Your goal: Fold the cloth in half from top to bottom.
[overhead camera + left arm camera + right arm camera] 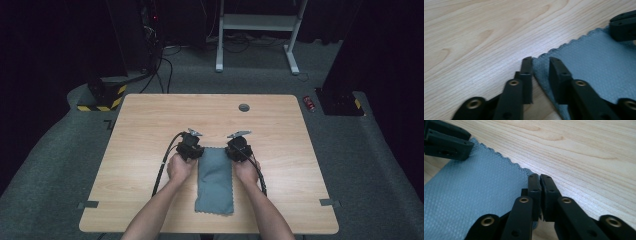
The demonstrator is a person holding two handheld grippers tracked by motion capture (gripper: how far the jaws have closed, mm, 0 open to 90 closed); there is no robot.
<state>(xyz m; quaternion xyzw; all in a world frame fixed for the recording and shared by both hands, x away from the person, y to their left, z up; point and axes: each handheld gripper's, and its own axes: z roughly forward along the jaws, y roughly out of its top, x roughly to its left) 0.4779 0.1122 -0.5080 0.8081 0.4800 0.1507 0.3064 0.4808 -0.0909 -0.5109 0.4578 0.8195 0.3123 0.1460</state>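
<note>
One flat blue-grey scalloped-edged cloth (215, 181)

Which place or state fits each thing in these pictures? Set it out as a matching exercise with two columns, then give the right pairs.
Things:
1. grey-blue cloth
2. left hand-held gripper
3. right hand-held gripper
4. round grey cap

Places or states:
A. set into the far part of the table top
B. jaws astride one far corner of the cloth, a gap between them
C. lies flat on the wooden table, long side running away from the person
D. jaws pressed together at the other far corner of the cloth

Pairs: 1-C, 2-B, 3-D, 4-A
</note>
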